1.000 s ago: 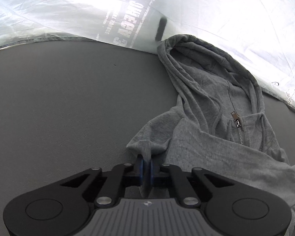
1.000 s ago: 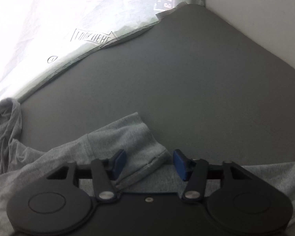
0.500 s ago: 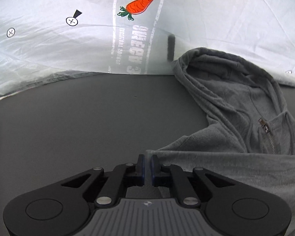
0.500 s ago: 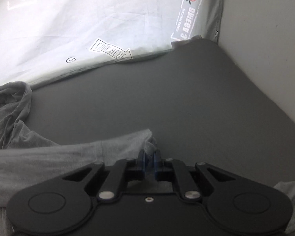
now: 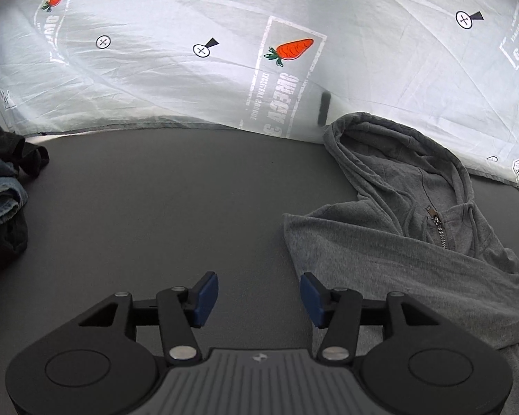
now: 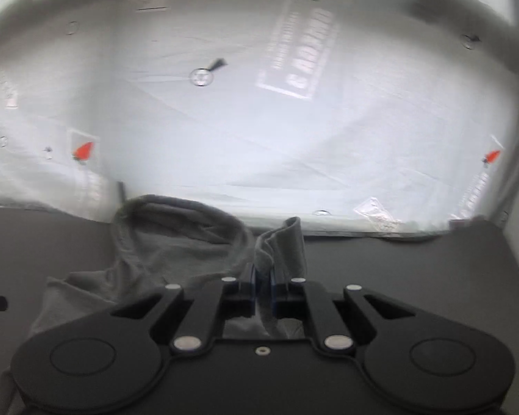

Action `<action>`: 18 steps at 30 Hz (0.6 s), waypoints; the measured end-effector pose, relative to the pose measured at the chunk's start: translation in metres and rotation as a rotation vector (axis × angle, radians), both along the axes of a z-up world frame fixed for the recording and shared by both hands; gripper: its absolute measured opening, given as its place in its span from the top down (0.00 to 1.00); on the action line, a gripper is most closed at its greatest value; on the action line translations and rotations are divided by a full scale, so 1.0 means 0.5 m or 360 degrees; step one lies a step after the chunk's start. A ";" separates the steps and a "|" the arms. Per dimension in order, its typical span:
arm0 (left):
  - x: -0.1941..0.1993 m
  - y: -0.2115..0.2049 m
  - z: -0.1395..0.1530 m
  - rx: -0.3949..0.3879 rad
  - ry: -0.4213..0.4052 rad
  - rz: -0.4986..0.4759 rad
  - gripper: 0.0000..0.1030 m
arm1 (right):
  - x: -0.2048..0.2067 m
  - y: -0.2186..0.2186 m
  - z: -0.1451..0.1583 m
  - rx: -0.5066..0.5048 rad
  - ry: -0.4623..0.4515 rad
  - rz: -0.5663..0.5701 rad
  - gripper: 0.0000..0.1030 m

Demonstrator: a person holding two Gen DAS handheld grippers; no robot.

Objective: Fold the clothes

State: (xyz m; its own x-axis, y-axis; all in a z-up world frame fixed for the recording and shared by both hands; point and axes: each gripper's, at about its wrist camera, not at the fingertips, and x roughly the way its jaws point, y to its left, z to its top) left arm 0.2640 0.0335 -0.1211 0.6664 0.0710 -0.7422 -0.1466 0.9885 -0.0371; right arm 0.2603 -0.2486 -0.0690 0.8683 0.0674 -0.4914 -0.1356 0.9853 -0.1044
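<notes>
**Backlit sheet, one sharp view, one smeared**

Light comes through the white sheet (image 5: 363, 79), which glares brightest in the right wrist view. The left wrist view is sharp; the right is motion-blurred throughout. The dark table (image 5: 155, 207) stays dim, evenly lit. Fisheye bending curves edges; corners vignette black.

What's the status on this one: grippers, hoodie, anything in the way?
Left hand-held gripper just opened, empty. Right hand-held gripper shut on grey hoodie sleeve, lifted. Dark clothes pile far left, clear of the fold.
</notes>
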 end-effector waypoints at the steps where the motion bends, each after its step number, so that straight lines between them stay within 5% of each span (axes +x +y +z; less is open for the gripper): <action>1: -0.017 0.006 0.003 -0.0021 0.0000 0.0028 0.47 | -0.002 0.045 -0.010 -0.0003 0.0015 0.0107 0.92; 3: -0.043 0.019 0.004 -0.0038 0.0006 0.0076 0.45 | -0.008 0.132 -0.049 -0.0048 0.0079 0.0289 0.88; 5: -0.062 0.032 0.000 -0.0065 0.0026 0.0118 0.42 | -0.012 0.196 -0.103 -0.0124 0.0212 0.0438 0.61; 7: -0.077 0.038 -0.006 -0.0099 0.0052 0.0144 0.42 | -0.025 0.236 -0.147 -0.0198 0.0333 0.0543 0.55; 12: -0.088 0.004 -0.014 -0.0068 0.0064 0.0060 0.41 | -0.064 0.182 -0.134 -0.0257 0.0341 0.0374 0.34; 18: -0.022 -0.102 -0.013 -0.0041 0.0016 -0.0191 0.40 | -0.068 0.043 -0.133 -0.0496 0.0312 -0.0002 0.30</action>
State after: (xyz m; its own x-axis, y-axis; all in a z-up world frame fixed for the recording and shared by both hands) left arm 0.2532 -0.0174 -0.1276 0.6614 -0.0279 -0.7496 -0.0278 0.9977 -0.0617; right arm 0.2262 -0.2272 -0.1357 0.7557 -0.1129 -0.6451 -0.1814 0.9104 -0.3718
